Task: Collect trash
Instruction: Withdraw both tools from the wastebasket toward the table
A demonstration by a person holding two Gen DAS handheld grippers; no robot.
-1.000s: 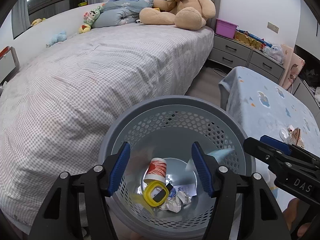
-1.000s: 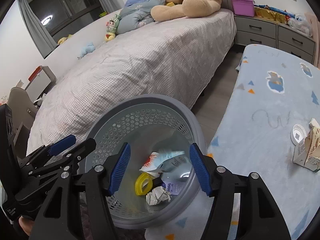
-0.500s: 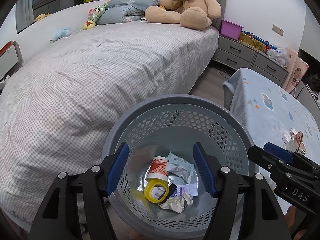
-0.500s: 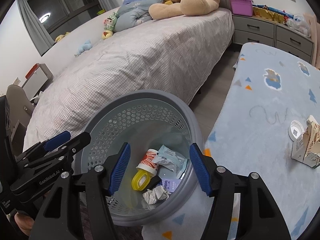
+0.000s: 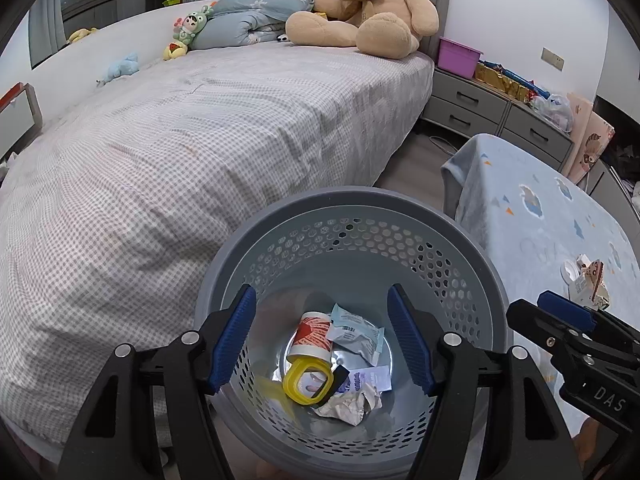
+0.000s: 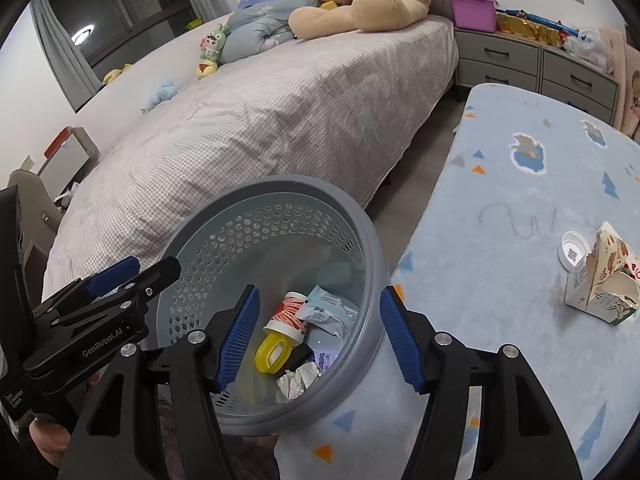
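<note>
Both tools have the same build. The left gripper (image 5: 322, 338) has black plastic arms with long blue ribbed pads and round silver screws at the joints; from the side it carries white letters "GenRobot.AI". The right gripper (image 6: 318, 334) has the same black arms, blue pads and silver screws, and its side shows white letters "DAS".

checked bed (image 5: 208, 128), grey dresser (image 5: 492, 112), white walls (image 5: 504, 12)
</note>
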